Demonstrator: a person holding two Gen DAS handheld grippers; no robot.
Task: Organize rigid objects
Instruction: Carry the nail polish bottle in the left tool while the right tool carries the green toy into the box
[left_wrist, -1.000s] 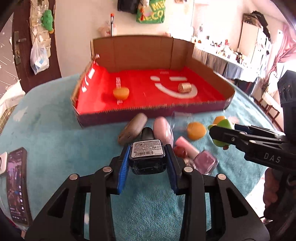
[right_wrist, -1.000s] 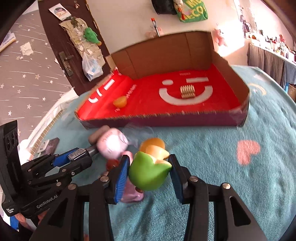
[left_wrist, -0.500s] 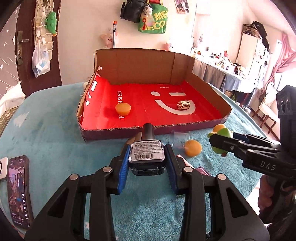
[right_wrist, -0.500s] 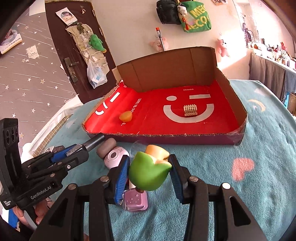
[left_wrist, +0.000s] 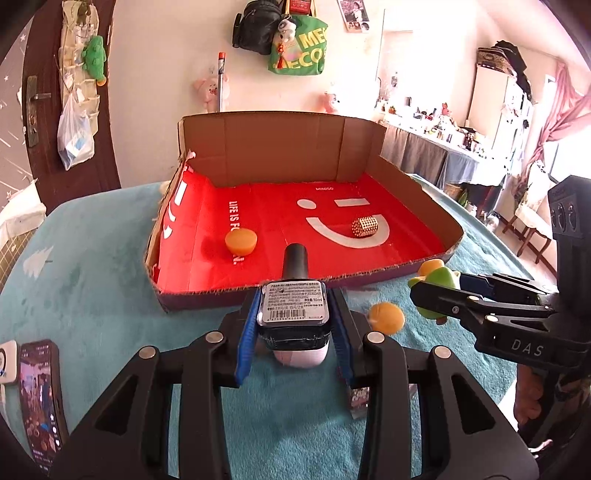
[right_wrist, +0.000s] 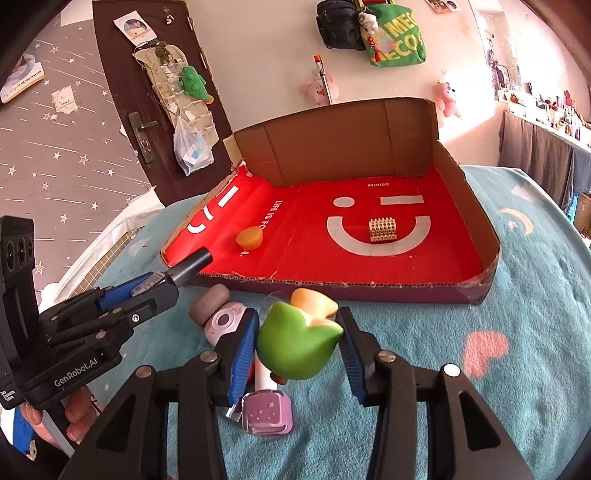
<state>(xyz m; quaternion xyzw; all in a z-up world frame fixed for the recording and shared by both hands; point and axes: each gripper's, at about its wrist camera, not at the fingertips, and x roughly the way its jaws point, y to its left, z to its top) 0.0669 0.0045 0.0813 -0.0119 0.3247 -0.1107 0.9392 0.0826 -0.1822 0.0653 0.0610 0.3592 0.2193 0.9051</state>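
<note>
My left gripper (left_wrist: 293, 325) is shut on a dark nail-polish bottle (left_wrist: 293, 314) with a black cap (left_wrist: 295, 260), held above the teal cloth just in front of the cardboard tray (left_wrist: 454, 230). The same bottle shows in the right wrist view (right_wrist: 184, 269) near the tray's front left corner. My right gripper (right_wrist: 297, 341) is shut on a green and orange toy (right_wrist: 295, 341), also lifted, to the right of the left gripper (left_wrist: 436, 291). Inside the red-lined tray lie an orange cap (left_wrist: 241, 240) and a gold bead cube (left_wrist: 364, 227).
On the cloth before the tray lie a pink nail-polish bottle (right_wrist: 267, 410), a pale pink round case (right_wrist: 223, 323), a grey-brown stone (right_wrist: 210, 302) and an orange ball (left_wrist: 386, 317). A phone (left_wrist: 40, 398) rests at the left edge. A person's hand (right_wrist: 74, 417) holds the left gripper.
My left gripper rose with the dark bottle and moved closer to the tray's front wall. The right gripper lifted slightly with the green toy, so the items on the cloth sit lower in view.
</note>
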